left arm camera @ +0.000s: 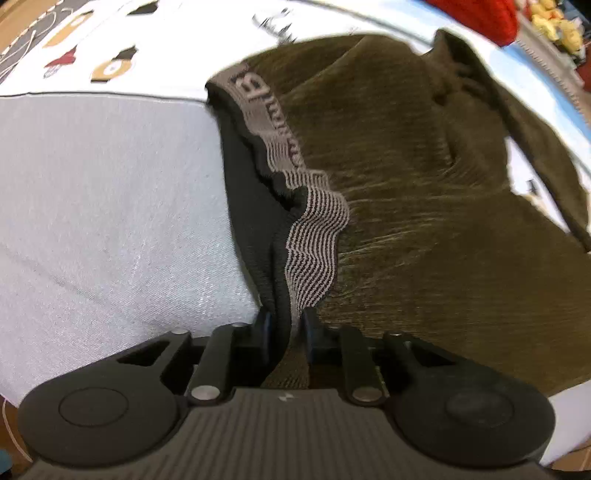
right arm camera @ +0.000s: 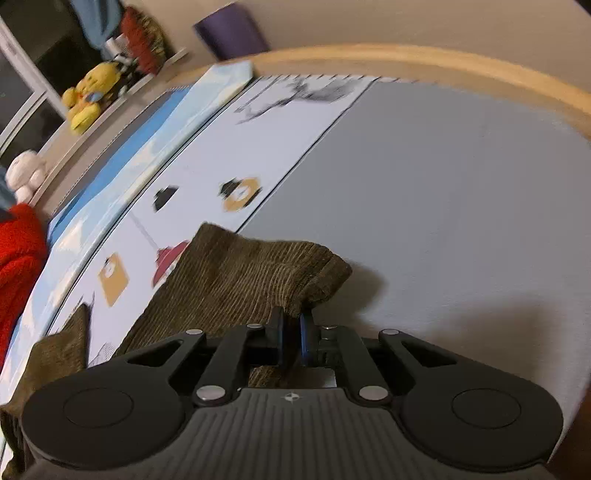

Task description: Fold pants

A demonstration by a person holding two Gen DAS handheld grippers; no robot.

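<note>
The olive-brown corduroy pants point(left arm camera: 424, 177) lie spread over the bed, with a grey striped elastic waistband point(left arm camera: 314, 236) and a black inner lining. My left gripper point(left arm camera: 286, 321) is shut on the waistband edge near its corner. In the right wrist view my right gripper point(right arm camera: 291, 325) is shut on a hem of the same pants point(right arm camera: 251, 273), holding it just above the grey sheet; the cloth trails off to the lower left.
The bed has a grey sheet point(right arm camera: 461, 192) and a white printed cover with orange and black shapes point(right arm camera: 207, 166). A wooden bed rim point(right arm camera: 406, 59) curves behind. A red blanket point(right arm camera: 18, 251), plush toys point(right arm camera: 88, 92) and a purple object point(right arm camera: 231, 33) sit at the far side.
</note>
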